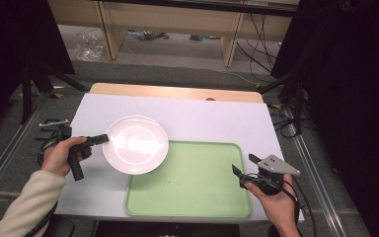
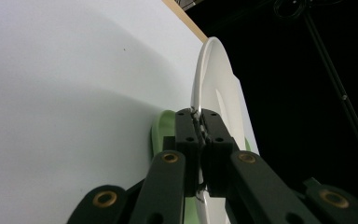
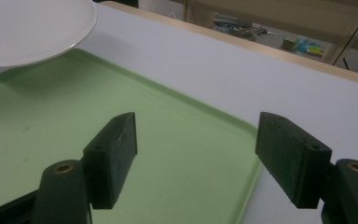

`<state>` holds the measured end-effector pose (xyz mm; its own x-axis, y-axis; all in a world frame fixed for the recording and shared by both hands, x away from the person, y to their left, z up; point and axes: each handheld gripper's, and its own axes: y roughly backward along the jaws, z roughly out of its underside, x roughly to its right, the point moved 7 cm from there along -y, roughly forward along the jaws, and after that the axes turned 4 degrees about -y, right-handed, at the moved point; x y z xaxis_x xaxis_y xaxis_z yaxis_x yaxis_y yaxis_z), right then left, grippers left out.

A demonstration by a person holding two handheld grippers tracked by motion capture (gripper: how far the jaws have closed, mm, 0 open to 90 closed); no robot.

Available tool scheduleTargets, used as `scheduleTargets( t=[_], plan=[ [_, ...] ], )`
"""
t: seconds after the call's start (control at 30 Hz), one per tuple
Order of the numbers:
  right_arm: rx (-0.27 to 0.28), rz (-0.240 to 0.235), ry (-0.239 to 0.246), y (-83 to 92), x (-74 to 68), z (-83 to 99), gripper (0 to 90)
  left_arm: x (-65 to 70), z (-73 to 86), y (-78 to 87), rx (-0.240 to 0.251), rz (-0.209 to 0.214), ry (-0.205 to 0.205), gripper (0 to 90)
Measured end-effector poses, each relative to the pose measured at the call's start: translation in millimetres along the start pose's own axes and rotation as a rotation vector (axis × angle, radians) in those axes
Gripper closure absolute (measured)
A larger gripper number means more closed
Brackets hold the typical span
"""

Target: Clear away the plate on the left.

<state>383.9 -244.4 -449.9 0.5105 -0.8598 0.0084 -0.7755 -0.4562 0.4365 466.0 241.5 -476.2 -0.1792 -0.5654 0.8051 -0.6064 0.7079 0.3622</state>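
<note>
On the table: a white rectangular tabletop (image 1: 202, 116) with a pale wooden far edge carries everything.
Tray: a flat light-green plastic tray (image 1: 197, 182) with a raised rim lies at the near edge and serves as the landmark for all places below.
Plate: a round white glossy plate (image 1: 135, 144) sits over the tray's far-left corner, partly above the tray and partly beyond its left rim; the right gripper view suggests it is lifted clear of the tray.
Left gripper: the black left gripper (image 1: 98, 139), left of the tray, has its jaws clamped on the plate's left rim.
Right gripper: the black right gripper (image 1: 244, 167), at the tray's right rim, has its jaws spread wide with nothing between them.
Key relation: the plate lies well to the left of the right gripper, across the tray; the left hand (image 1: 64, 155) is the nearer.
Hard to tell: whether the plate's underside touches the tray.
</note>
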Motion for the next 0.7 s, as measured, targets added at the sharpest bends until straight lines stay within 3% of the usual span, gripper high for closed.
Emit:
scheduleTargets(
  t=[0.7],
  plan=[
    [-0.016,-0.010,-0.012,1.1,-1.7,0.8,30.5,7.4,3.5,-10.2,-0.021,0.007,-0.010,86.4]
  ],
)
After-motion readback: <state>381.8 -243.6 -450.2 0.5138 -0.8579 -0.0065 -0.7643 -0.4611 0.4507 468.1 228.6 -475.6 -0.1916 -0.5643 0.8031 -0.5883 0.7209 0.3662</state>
